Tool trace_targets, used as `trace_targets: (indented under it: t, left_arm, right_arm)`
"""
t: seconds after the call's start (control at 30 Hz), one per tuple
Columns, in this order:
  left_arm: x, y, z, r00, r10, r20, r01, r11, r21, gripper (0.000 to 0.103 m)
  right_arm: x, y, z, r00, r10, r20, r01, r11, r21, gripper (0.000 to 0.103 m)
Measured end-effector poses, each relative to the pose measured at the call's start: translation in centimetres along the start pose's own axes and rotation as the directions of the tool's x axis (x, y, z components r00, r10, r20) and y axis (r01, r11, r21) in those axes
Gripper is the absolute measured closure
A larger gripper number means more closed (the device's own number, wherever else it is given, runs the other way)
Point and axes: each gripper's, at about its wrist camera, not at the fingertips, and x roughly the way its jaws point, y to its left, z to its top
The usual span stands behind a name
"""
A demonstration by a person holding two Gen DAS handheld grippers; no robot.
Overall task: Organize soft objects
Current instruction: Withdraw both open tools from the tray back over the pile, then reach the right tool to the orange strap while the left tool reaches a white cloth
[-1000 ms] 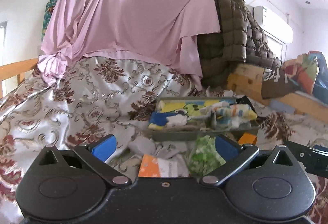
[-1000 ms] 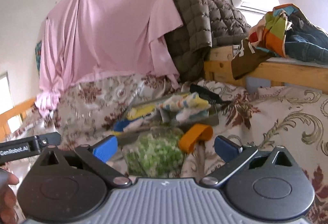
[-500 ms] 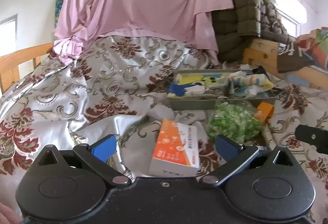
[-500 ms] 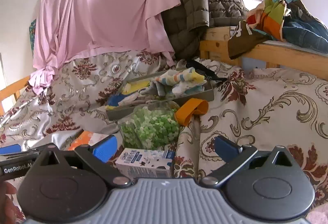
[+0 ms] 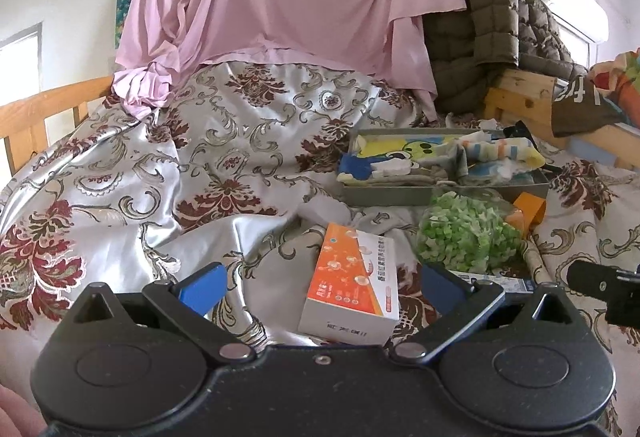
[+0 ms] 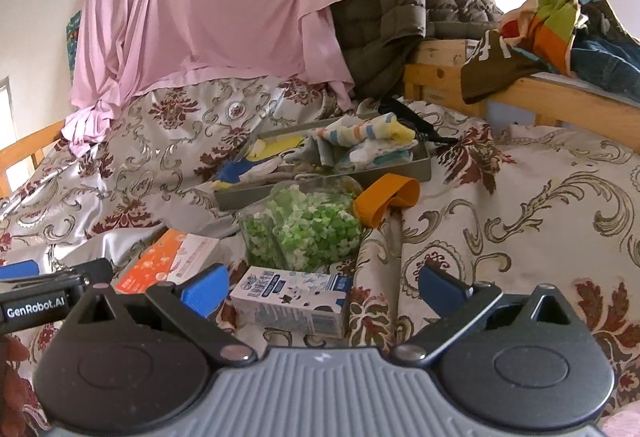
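Both the left gripper (image 5: 320,287) and right gripper (image 6: 322,287) hang wide and empty at frame bottom. Socks (image 6: 368,135) already fill the tray (image 6: 320,187) at centre; next, probably picking a loose item.

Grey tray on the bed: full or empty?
Full. The grey tray holds a heap of striped and cartoon-print cloths rising above its rim.

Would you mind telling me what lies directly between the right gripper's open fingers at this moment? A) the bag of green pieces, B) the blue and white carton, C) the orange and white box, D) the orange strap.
B: in the right wrist view the blue and white carton lies on the bedspread between the open fingers of the right gripper, nearer than the bag of green pieces.
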Motion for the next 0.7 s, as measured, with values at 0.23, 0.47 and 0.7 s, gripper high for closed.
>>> trace_targets:
  t: [0.23,0.47,0.7]
  left_arm:
    - [0.9,-0.2,-0.2,0.999,0.032,-0.015,-0.032,0.999,-0.006,0.001]
    - [2.2,-0.5,-0.6,0.999,0.026,-0.041,-0.026,1.0,-0.013,0.001]
    - [4.3,-0.8,0.1,0.997,0.01,-0.073,-0.012,0.999,-0.031,0.001]
  right_arm:
    - [1.1,-0.1,0.1,1.0,0.014,-0.028,-0.014,1.0,0.013,0.0]
    - [2.7,-0.2,0.2,0.995,0.054,-0.08,-0.052,0.998,0.031,0.0]
    - [4.9,-1.7,1.2,0.987,0.115,-0.114,-0.103,0.989,0.105,0.0]
